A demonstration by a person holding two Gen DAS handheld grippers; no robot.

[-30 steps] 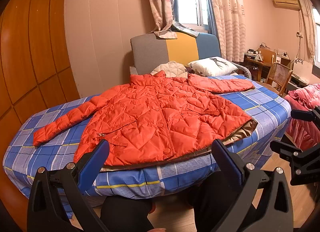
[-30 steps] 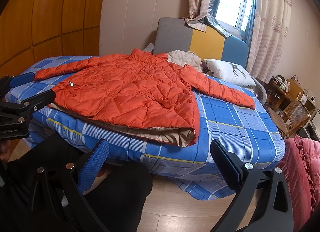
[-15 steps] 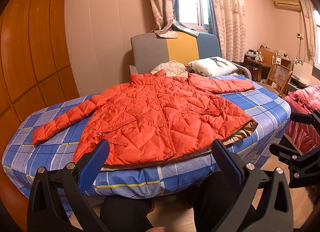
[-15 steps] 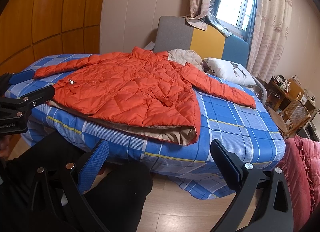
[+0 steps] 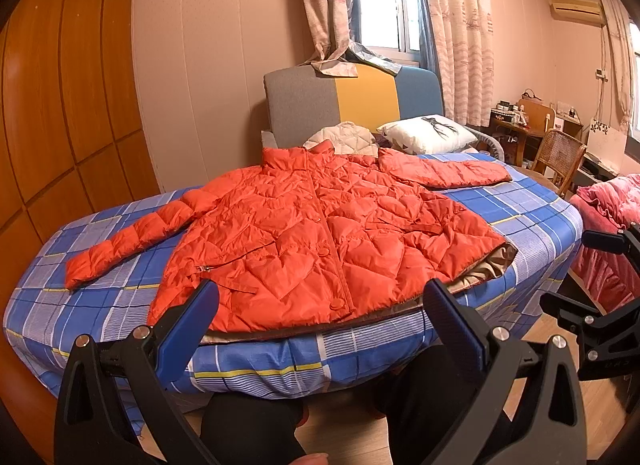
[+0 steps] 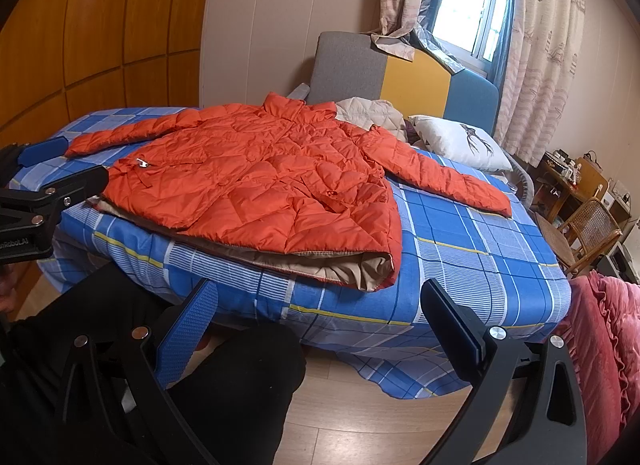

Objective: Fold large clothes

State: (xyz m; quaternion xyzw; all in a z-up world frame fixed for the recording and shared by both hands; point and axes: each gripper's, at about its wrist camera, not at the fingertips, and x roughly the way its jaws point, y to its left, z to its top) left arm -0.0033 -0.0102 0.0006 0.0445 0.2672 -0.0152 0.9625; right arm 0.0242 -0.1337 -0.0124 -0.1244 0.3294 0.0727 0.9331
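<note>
An orange quilted jacket (image 5: 320,233) lies flat, front up, on a bed with a blue checked sheet (image 5: 532,209), both sleeves spread out to the sides. Its beige lining shows at the hem. It also shows in the right wrist view (image 6: 264,185). My left gripper (image 5: 320,305) is open and empty, held short of the bed's near edge in front of the hem. My right gripper (image 6: 320,305) is open and empty, off the bed's near edge by the jacket's right hem corner. Each gripper shows at the edge of the other's view.
A white pillow (image 5: 424,133) and a beige quilted garment (image 5: 344,139) lie at the headboard (image 5: 352,105). A pink quilt (image 6: 608,329) is on the right. A wicker chair (image 5: 560,153) and desk stand at the back right. The person's dark-clad legs (image 5: 256,425) are below.
Both grippers have drifted slightly against the bed; the jacket has not moved and both grippers stay open.
</note>
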